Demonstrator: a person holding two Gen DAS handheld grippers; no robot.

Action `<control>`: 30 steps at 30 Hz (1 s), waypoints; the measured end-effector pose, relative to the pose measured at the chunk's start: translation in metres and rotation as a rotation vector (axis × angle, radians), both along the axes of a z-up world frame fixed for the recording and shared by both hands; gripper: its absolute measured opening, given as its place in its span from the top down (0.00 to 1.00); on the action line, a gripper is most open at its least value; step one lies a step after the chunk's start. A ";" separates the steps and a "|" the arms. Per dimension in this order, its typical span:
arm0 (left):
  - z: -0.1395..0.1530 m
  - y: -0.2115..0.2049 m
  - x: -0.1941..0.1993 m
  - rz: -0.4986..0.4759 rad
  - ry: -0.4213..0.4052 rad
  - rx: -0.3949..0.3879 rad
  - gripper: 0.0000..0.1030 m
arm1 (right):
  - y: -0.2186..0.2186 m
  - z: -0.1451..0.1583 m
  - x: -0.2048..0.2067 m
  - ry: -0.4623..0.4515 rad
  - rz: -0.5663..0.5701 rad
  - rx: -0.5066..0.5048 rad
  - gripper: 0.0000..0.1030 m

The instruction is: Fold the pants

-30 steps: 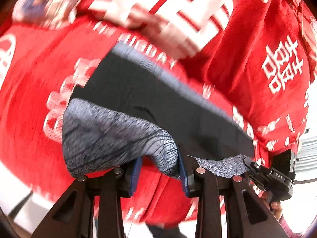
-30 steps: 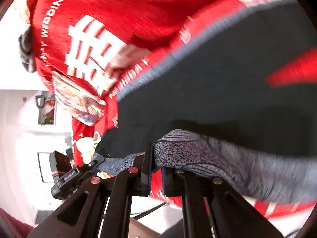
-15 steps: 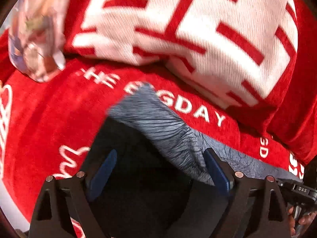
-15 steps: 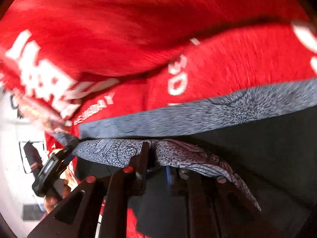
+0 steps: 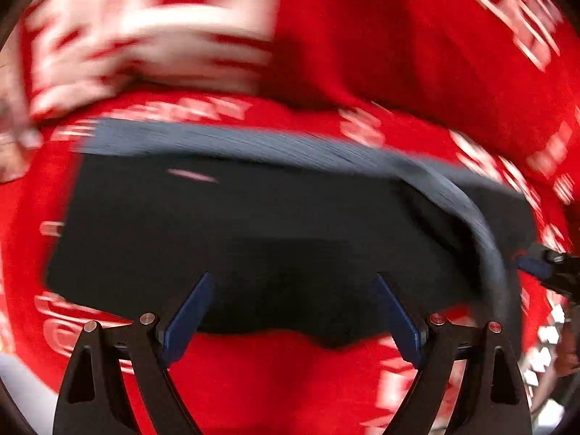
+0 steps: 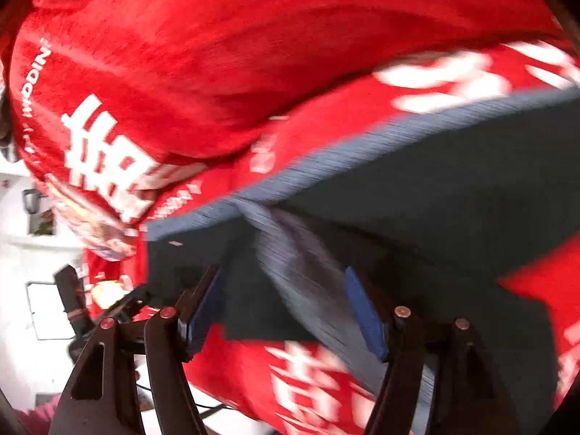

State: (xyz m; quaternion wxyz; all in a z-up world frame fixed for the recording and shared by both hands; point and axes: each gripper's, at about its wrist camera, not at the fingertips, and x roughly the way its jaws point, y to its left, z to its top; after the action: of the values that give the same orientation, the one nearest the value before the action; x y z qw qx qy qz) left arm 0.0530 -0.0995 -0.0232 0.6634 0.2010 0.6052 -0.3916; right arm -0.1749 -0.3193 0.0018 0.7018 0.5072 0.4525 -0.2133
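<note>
The black pants [image 5: 253,224] with a grey waistband [image 5: 224,141] lie folded on a red bedspread with white print [image 5: 282,380]. My left gripper [image 5: 291,311] is open and empty just above the pants' near edge. My right gripper [image 6: 284,308] is open, and a loose grey waistband strip [image 6: 301,272] runs between its blue pads without being clamped. The pants also show in the right wrist view [image 6: 453,210]. The right gripper shows at the right edge of the left wrist view [image 5: 551,272]. Both views are motion-blurred.
Red pillows with white characters [image 5: 152,25] lie beyond the pants, also in the right wrist view [image 6: 217,72]. The left gripper's body [image 6: 78,301] and a white wall [image 6: 21,253] show at the left of the right wrist view.
Both grippers have opened and let go of the grey waistband. The pants now lie flat on the bedspread, and both grippers have pulled back from them.
</note>
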 end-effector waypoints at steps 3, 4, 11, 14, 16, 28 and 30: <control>-0.005 -0.036 -0.054 -0.107 0.091 -0.025 0.13 | 0.005 -0.005 -0.073 0.067 -0.095 0.017 0.30; -0.007 -0.051 -0.075 -0.149 0.134 -0.038 0.13 | 0.011 -0.008 -0.103 0.095 -0.140 0.030 0.30; -0.024 -0.103 -0.153 -0.308 0.212 -0.009 0.13 | 0.068 -0.030 -0.252 0.186 -0.423 0.129 0.30; -0.032 -0.110 -0.173 -0.347 0.214 0.014 0.13 | 0.094 -0.048 -0.292 0.180 -0.521 0.197 0.30; -0.037 -0.115 -0.182 -0.370 0.218 0.026 0.13 | 0.108 -0.061 -0.303 0.140 -0.560 0.243 0.30; -0.016 -0.154 -0.204 -0.446 0.250 -0.010 0.45 | 0.091 -0.027 -0.282 -0.159 -0.548 0.241 0.97; -0.001 -0.166 -0.197 -0.437 0.236 -0.050 0.45 | 0.060 -0.003 -0.273 -0.203 -0.527 0.189 0.97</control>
State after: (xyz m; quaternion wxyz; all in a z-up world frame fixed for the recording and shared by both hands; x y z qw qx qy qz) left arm -0.1435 -0.2652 -0.0239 0.4924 0.2635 0.6108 -0.5613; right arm -0.4484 -0.2592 -0.0013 0.6138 0.6889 0.2504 -0.2932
